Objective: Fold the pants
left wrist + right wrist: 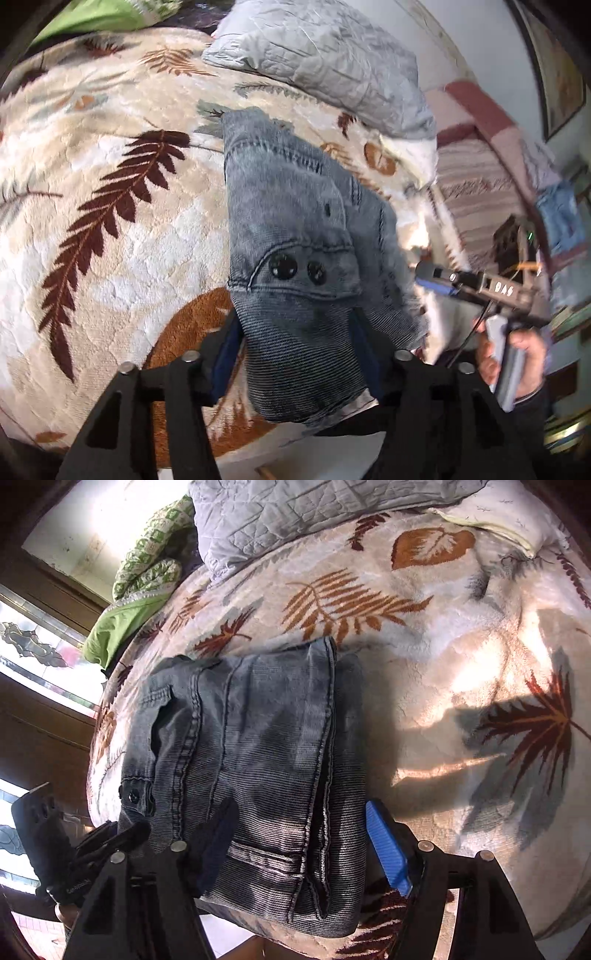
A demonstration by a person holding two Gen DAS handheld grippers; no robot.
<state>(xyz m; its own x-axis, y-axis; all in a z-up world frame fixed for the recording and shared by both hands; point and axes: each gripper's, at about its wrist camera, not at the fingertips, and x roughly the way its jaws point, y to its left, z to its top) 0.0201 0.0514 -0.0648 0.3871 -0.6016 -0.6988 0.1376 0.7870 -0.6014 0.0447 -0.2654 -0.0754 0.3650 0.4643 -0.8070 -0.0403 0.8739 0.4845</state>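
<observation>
The pants, a grey-blue denim pair, are lying folded into a compact stack on the leaf-patterned blanket covering the bed, close to its near edge.

Left gripper: its fingers are standing wide, one on each side of the end of the pants that is carrying two dark buttons. The fabric is filling the gap between them. Whether the pads are pressing on the cloth cannot be told from the left wrist view.

Right gripper: its fingers are also standing wide, straddling the near end of the pants. The blue pad is sitting just beside the edge of the pants, with a narrow gap showing; the dark finger on the other side is lying over the fabric.

A grey quilted pillow is resting on the blanket beyond the pants. A green patterned cloth is lying beside the pillow, farther from the pants.

A hand is gripping the right gripper's handle, beside the pants.
</observation>
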